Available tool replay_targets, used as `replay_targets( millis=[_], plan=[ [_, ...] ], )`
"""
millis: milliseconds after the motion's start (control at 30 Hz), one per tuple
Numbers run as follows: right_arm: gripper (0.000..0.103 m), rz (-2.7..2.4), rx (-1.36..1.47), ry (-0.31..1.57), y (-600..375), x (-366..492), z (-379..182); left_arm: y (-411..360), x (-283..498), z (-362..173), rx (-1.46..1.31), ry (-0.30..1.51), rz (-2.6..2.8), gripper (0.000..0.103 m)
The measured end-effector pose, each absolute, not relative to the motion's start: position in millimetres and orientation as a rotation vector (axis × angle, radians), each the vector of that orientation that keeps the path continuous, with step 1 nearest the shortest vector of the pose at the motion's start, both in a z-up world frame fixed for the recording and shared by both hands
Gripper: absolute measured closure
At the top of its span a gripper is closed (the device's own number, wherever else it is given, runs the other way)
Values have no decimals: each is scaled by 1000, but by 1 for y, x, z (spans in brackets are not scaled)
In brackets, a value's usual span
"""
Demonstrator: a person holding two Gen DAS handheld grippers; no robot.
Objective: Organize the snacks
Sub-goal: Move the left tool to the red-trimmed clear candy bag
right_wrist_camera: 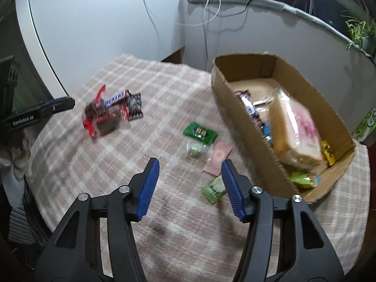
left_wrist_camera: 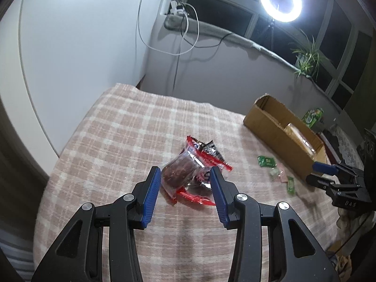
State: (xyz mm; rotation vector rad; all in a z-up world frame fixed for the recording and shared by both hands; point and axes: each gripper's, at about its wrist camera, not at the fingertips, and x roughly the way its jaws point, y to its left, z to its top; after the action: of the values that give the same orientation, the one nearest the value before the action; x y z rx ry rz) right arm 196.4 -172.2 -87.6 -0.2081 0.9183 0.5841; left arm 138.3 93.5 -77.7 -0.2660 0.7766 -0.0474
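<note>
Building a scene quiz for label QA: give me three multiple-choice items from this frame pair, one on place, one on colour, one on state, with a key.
1. Where is the cardboard box relative to the loose green packet?
A. right of it
B. left of it
C. beneath it

2. What colour are the gripper pads?
A. red
B. blue
C. white

3. The left gripper is:
A. shut on a packet
B. open around the red snack pile
C. inside the box

Key: 1 A, the box sits right of it in the right wrist view; 2 B, both pads show blue; 3 B, its jaws are spread.
</note>
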Motion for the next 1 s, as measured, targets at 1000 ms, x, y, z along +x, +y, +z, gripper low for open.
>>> replay_targets(
  millis=[1000],
  plan=[
    [70, 535, -226, 1015, -136, 245, -135, 101, 187, -120, -203, 870, -95, 53]
  ],
)
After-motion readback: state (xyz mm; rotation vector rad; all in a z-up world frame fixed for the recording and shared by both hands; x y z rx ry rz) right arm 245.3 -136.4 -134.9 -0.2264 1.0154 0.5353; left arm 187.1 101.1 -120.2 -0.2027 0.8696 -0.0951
